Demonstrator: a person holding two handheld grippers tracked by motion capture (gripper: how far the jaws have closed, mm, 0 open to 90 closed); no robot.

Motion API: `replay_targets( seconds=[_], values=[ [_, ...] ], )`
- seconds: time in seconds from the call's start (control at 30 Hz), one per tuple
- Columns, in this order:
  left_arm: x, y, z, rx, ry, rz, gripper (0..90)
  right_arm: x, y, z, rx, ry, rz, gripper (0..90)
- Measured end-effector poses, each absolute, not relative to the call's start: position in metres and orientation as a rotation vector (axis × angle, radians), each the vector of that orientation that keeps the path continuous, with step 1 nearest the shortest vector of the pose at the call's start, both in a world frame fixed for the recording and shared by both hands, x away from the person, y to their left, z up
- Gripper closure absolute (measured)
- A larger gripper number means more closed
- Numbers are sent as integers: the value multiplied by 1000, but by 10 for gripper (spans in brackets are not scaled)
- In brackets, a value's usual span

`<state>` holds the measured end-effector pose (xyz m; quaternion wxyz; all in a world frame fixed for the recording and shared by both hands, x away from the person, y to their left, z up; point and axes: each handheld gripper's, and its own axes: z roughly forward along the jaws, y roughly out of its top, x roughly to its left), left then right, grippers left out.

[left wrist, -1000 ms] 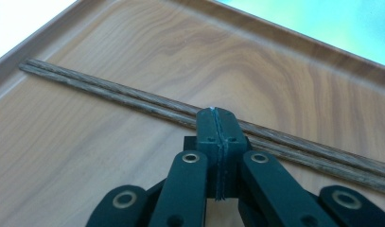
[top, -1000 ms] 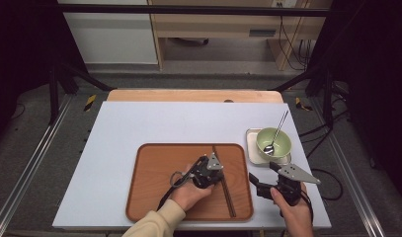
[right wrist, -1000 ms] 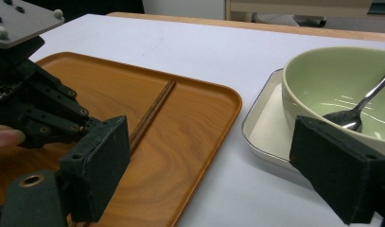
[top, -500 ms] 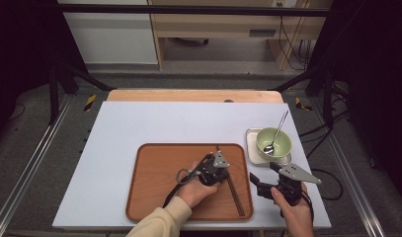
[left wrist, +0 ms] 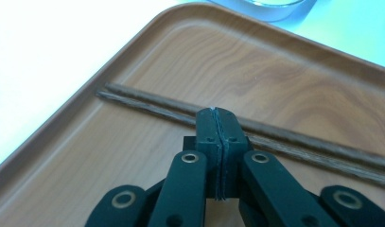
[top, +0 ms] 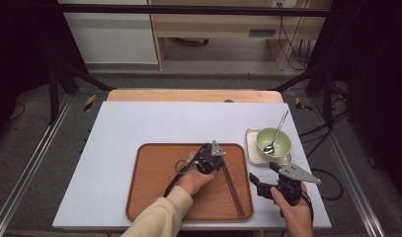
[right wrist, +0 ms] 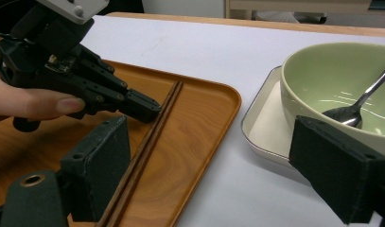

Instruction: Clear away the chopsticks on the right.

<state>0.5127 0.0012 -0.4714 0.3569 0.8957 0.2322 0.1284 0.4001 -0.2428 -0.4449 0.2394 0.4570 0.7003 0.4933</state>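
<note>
High view showed the closed left gripper (top: 222, 165) touching chopsticks (top: 234, 186) on the tray (top: 154, 192), the right gripper (top: 260, 183) gaping beside the bowl (top: 282, 143), partly hiding them.

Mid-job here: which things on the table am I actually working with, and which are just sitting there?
In the job:
- left claw, shut, nosing against the chopsticks
- wooden tray under them

Lying about:
- green bowl
- spoon in it
- white dish beneath
- right claw, open, off the tray
</note>
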Motion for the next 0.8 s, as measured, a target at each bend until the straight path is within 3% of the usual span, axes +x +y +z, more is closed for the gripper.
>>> replay_targets(
  seconds=[0.8],
  values=[
    [510,-11,-469,2289,532,286,890,401,-243,-446,1244,1920,1346,136]
  ],
)
